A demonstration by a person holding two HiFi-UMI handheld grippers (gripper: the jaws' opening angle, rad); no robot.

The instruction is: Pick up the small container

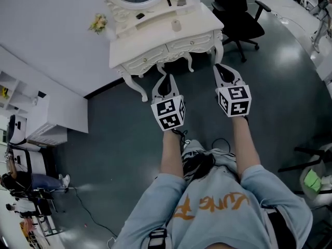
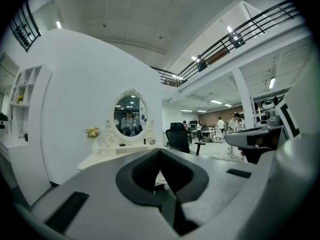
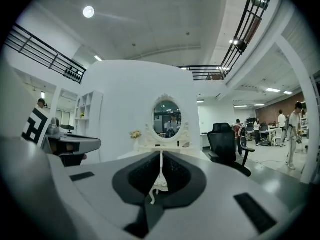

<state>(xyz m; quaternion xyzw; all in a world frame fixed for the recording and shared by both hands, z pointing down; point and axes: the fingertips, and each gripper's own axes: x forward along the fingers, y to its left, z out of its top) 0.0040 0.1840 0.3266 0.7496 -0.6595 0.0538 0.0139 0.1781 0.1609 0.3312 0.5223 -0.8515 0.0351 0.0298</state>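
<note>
On dresser (image 1: 148,39), small container (image 1: 177,25), indistinct

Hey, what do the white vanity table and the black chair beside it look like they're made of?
Vanity table: probably painted wood, white satin finish, with carved curved legs and drawer fronts.
Office chair: likely black plastic and fabric, matte; details too small to tell.

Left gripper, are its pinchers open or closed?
Closed. In the left gripper view, the left gripper has its two jaws meeting at the tips, with nothing held between them.
</note>
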